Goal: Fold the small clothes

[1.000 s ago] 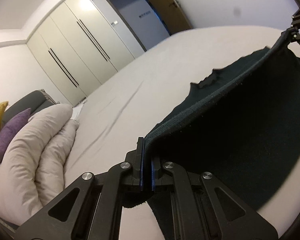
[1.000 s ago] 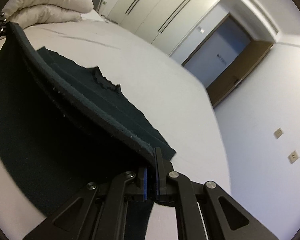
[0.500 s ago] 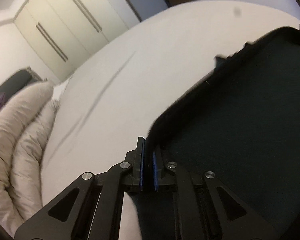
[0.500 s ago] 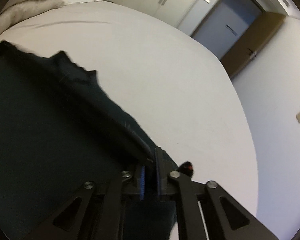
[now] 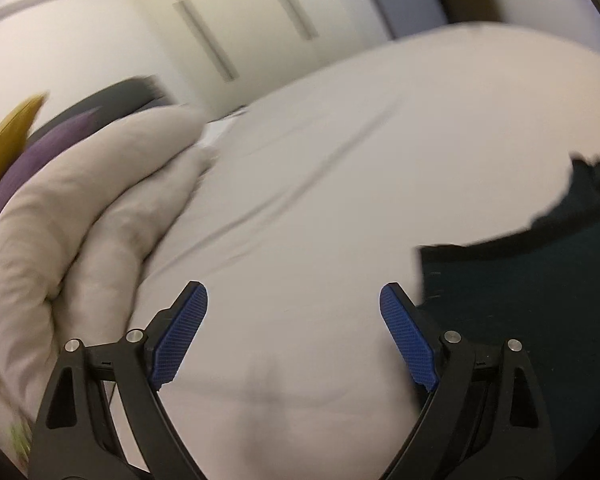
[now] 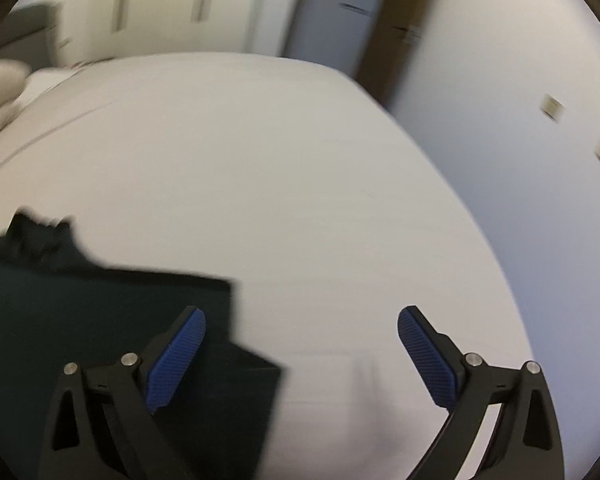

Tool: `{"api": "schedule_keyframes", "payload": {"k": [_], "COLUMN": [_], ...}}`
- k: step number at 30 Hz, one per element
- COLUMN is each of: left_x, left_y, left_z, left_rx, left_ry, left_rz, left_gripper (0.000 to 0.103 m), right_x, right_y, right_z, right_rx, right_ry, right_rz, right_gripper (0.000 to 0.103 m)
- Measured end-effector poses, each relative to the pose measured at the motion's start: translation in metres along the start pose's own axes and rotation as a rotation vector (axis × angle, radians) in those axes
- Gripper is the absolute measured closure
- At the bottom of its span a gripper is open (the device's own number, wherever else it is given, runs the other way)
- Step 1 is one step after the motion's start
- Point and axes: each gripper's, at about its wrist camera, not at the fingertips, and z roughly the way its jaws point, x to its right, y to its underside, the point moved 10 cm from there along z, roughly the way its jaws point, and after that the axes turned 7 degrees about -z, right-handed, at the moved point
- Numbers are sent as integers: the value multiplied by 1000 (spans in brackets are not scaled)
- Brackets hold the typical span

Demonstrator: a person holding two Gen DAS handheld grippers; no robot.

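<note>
Bed fills both views, pale sheet, a few creases across it. Duvet bunched at the head end, purple and yellow cushions behind it, blurred. Wardrobe and door at the back, too smeared by motion to read.

Garment, dark, lies flat on the bed, right side of the left wrist view and lower left of the right wrist view. Looks folded once, straight top edge, a ragged bit poking out past it at the far side.

Left claw: jaws have just been opening, now stand wide, nothing between them, only bare sheet. Its right finger sits just beside the garment's left edge. Right claw: same, just opened, wide, empty; its left finger hangs over the garment's right corner; cannot tell if it touches.

Risks, as judged:
- Right claw's left finger over the cloth: pulling away low could drag the corner and undo the fold.
- Top layer was just dropped, may sit skewed; the ragged far bit suggests layers not lined up, so the next fold comes out crooked.
- Knit looks soft and limp; a one-layer pinch on regrasp would peel the fold open.
- Heavy blur here, so edge position is hard to judge.
</note>
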Motion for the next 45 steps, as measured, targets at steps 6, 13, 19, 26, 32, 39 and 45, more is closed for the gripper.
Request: {"api": "schedule_keyframes", "payload": {"k": [6,13,19,26,32,39,45], "left_x": [-39,-31,-1,44,30,19,18], "left_y": [19,28,42,76,74,81,77], "left_z": [-28,-39,-52,-30,-33,-30,-23], "left_rx": [25,51,6,-90,-59,-99,-107], "left_ry": [139,307,408,312,292,308,313], "left_rz": [-281,-315,-275,-94,-166,-234,-223], "left_gripper": [14,14,14,15,15,15,15], "right_x": [-2,-64,-103,-30,15,-28,-58], "right_y": [0,25,61,79,97,49,41], "right_z": [-34,-71,-52,-49,-69,-60,-11], "right_rx": [30,72,-8,-4,48,110,-88], "right_ry": [-105,-318,-333,-249,-236,-436,-444], "right_rz": [130,151,93,378,519,427,316], "right_gripper": [4,12,12,18,18,19,43]}}
